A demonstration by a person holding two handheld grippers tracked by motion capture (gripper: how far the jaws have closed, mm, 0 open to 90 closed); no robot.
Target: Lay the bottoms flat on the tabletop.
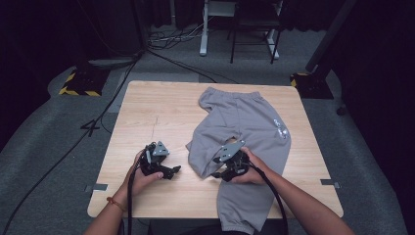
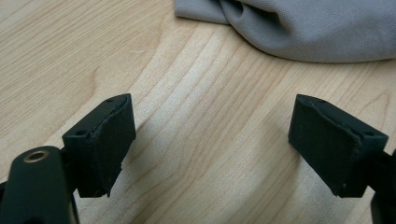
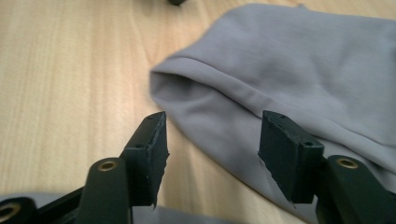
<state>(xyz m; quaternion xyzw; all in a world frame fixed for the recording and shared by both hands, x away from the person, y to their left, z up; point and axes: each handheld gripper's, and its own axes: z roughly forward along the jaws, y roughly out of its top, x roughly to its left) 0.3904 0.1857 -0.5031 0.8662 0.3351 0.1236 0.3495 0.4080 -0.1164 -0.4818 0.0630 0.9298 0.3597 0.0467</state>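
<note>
A: Where are the sweatpants (image 1: 244,127)?

B: Crumpled on the desk (image 1: 147,112), center to 3 o'clock, one leg off the 6 o'clock edge.

A: Tongs?

B: Left tongs (image 2: 212,140) wide open, empty, over bare wood. Right tongs (image 3: 212,154) partly open, nothing gripped, straddling the folded edge at 9 o'clock, prob. lining up a grab.

A: High view adds?

B: The whole garment; the right gripper view gives the fold close up.

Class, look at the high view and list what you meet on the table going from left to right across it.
Bare wooden table → left tool, held over the wood → right tool, at the folded edge of the fabric → grey sweatpants.
</note>
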